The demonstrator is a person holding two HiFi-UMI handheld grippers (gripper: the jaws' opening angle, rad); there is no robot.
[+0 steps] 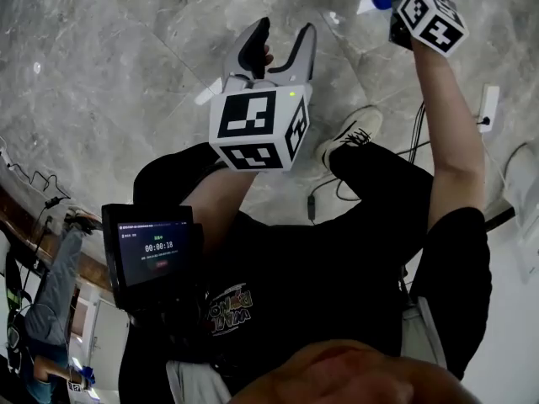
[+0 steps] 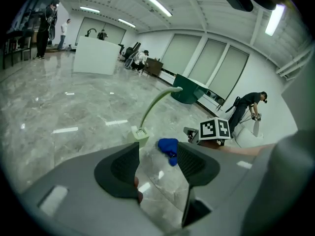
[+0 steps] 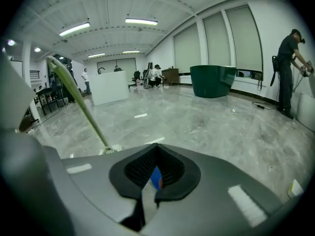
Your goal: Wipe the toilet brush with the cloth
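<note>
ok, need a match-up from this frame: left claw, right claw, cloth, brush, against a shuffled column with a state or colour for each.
Things:
1. left claw
2. right claw
3. cloth
4. brush

States and colours:
a. blue
b. shut on the cloth
c. pale green handle
d. open, nothing in it

Pairs: 1-d; 2-b; 3-a; 4-c
</note>
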